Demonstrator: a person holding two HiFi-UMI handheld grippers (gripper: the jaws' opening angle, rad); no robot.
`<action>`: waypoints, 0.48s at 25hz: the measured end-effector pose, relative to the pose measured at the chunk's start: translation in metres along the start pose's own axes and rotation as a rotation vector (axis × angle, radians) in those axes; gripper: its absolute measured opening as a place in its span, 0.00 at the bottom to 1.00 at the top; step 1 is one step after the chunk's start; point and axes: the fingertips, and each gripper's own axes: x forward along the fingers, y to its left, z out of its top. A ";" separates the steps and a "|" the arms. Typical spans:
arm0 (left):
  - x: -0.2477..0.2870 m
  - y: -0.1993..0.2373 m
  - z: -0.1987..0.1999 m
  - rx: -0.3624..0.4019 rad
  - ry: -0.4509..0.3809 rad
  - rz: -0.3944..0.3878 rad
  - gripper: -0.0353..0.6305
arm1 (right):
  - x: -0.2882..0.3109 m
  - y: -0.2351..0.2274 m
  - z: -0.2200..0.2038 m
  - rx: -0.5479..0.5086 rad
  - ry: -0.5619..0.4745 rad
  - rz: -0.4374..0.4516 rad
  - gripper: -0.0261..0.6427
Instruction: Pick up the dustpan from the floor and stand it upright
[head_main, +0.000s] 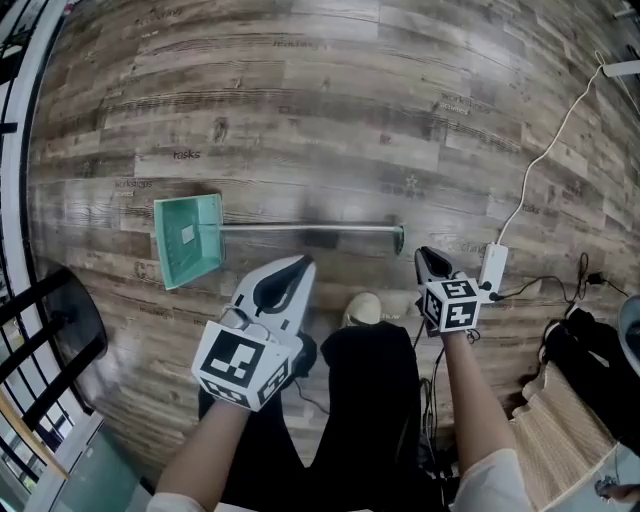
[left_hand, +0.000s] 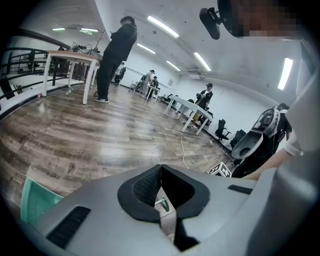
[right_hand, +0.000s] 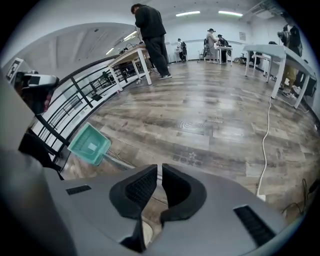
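The dustpan lies flat on the wooden floor: its green pan (head_main: 187, 240) is at the left and its long metal handle (head_main: 305, 230) runs right to a green end cap (head_main: 398, 238). My left gripper (head_main: 292, 272) hovers just on the near side of the handle's middle, jaws shut and holding nothing. My right gripper (head_main: 428, 258) hangs close by the handle's end cap, also shut and holding nothing. The pan (right_hand: 90, 144) shows left of the jaws in the right gripper view. Its edge (left_hand: 37, 200) shows low left in the left gripper view.
A white cable (head_main: 540, 150) runs down to a white box (head_main: 493, 265) on the floor at the right. A black railing (head_main: 20, 120) lines the left side. My shoe (head_main: 365, 308) stands just below the handle. A standing person (left_hand: 115, 55) and tables (right_hand: 280, 55) are far off.
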 end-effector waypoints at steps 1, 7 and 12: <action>0.009 0.002 -0.006 0.001 0.004 -0.006 0.09 | 0.013 -0.008 -0.011 0.016 0.015 -0.003 0.08; 0.053 -0.001 -0.039 0.052 0.019 -0.054 0.09 | 0.084 -0.045 -0.074 0.104 0.121 -0.024 0.24; 0.077 0.010 -0.054 0.034 0.003 -0.060 0.09 | 0.130 -0.068 -0.104 0.075 0.168 -0.049 0.24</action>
